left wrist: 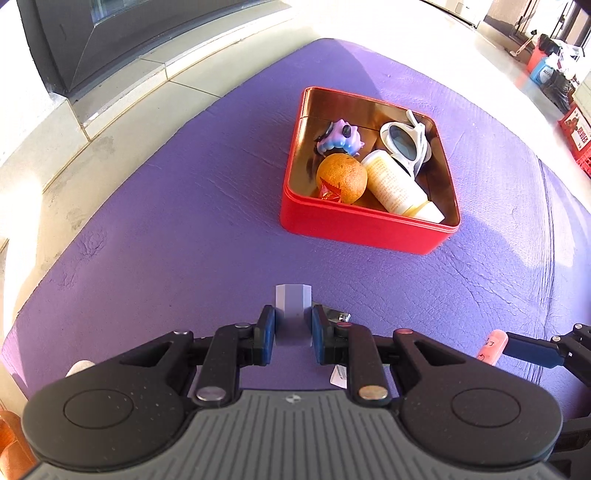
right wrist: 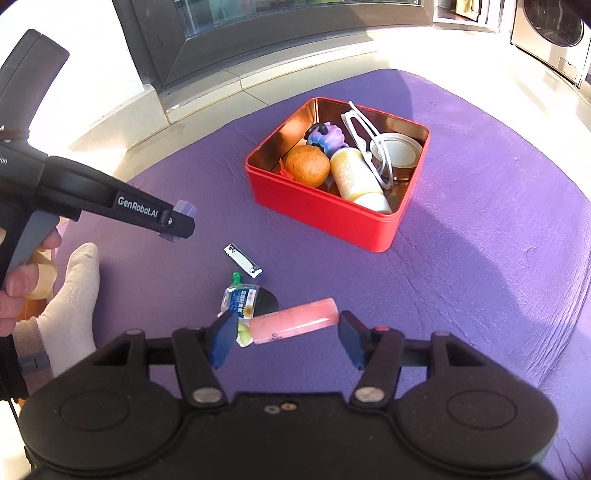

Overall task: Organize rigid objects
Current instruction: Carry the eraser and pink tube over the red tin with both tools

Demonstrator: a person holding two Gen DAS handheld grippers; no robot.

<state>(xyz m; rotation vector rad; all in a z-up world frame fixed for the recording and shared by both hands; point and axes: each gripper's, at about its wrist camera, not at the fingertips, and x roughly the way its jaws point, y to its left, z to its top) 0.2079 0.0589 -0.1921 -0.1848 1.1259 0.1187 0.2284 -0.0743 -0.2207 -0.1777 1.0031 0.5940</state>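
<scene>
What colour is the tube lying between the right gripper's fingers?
Pink; the tube shows best in the right wrist view, between the open right gripper.

My right gripper [right wrist: 286, 341] spreads wide around a pink tube [right wrist: 293, 320]; nail clippers [right wrist: 243, 260] lie before the red tin [right wrist: 325, 218].

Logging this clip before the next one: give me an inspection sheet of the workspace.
Surface: purple mat, creased.
Job's things: red tin holds toy, orange, bottle, sunglasses; block held.
Clutter: clipper, sachet, pink tube on mat.
Grippers: left gripper shut on block; right gripper open around pink tube.
Cables: nothing seen.
Surroundings: tiled floor, washer.
</scene>
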